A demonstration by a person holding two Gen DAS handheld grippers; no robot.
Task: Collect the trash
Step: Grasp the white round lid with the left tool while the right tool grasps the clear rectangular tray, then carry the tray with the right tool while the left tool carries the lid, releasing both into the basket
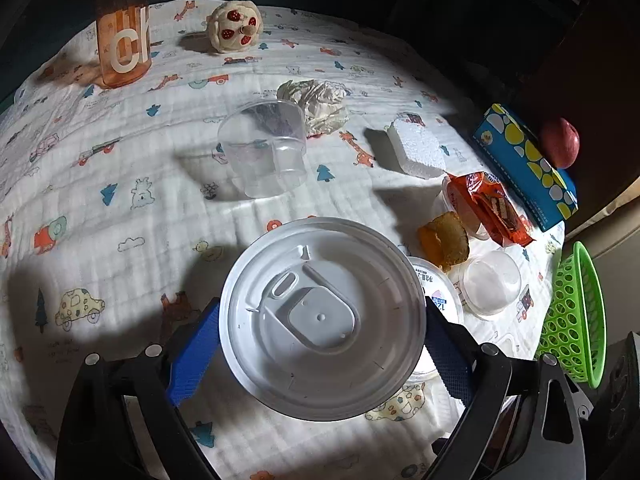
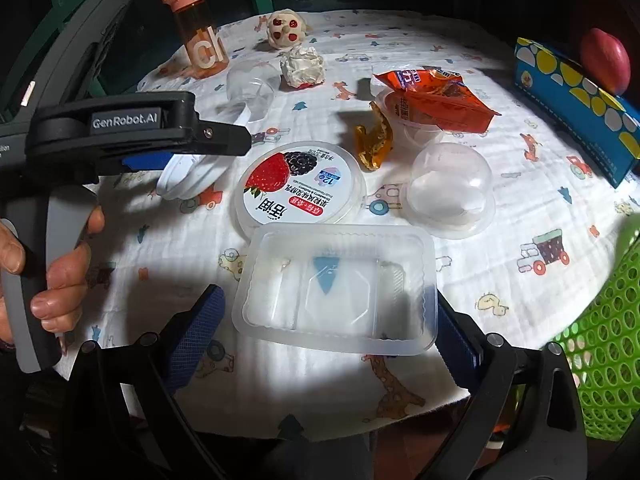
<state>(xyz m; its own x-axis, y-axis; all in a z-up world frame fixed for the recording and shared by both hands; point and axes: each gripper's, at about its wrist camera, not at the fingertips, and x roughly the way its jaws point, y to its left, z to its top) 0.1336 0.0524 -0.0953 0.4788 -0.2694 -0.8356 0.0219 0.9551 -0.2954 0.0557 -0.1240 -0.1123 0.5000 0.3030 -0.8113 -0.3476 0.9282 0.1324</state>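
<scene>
My left gripper point(image 1: 322, 344) is shut on a round white plastic lid point(image 1: 322, 318) and holds it above the table; it also shows from the side in the right wrist view point(image 2: 188, 178). My right gripper point(image 2: 330, 320) is shut on a clear rectangular plastic tray point(image 2: 336, 286), one pad at each short end. A yogurt tub lid with berries point(image 2: 300, 182), a clear dome cup point(image 2: 450, 192), an orange snack wrapper point(image 2: 434, 96), a brown crumpled wrapper point(image 2: 374, 142), crumpled paper point(image 2: 302, 66) and a clear cup point(image 2: 250, 88) lie on the patterned cloth.
A green mesh basket point(image 2: 604, 344) stands off the table's right edge, also in the left wrist view point(image 1: 576, 316). An orange bottle point(image 2: 198, 36), a plush toy point(image 2: 284, 28), a blue box point(image 2: 576, 104), an apple point(image 2: 604, 60) and a white foam block point(image 1: 416, 146) stand around.
</scene>
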